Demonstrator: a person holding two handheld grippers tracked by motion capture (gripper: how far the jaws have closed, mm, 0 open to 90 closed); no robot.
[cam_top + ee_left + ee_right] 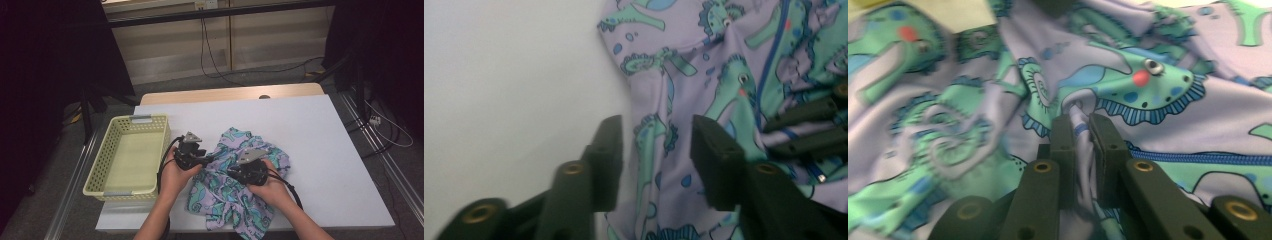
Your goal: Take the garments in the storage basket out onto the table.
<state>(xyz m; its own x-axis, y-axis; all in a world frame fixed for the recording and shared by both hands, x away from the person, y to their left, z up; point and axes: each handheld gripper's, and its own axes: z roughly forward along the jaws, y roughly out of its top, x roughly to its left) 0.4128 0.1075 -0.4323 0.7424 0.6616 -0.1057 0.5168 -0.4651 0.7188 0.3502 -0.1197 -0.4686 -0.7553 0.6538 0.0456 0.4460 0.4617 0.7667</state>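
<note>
A crumpled lilac cloth (235,192) printed with green seahorses lies on the white table, near its front edge. My left gripper (205,159) rests at the cloth's left edge. In the left gripper view its jaws (656,145) stand apart around a raised fold of the cloth (664,75) without pressing on it. My right gripper (232,172) sits on the middle of the cloth. In the right gripper view its jaws (1082,130) are pinched on a narrow ridge of the fabric (1173,100). The right gripper's black fingers (809,125) lie close by at the right of the left gripper view.
A pale yellow plastic basket (107,150) stands on the table's left side, right beside my left hand. White tabletop (310,135) stretches to the right and behind the cloth. Cables run over the floor beyond the table.
</note>
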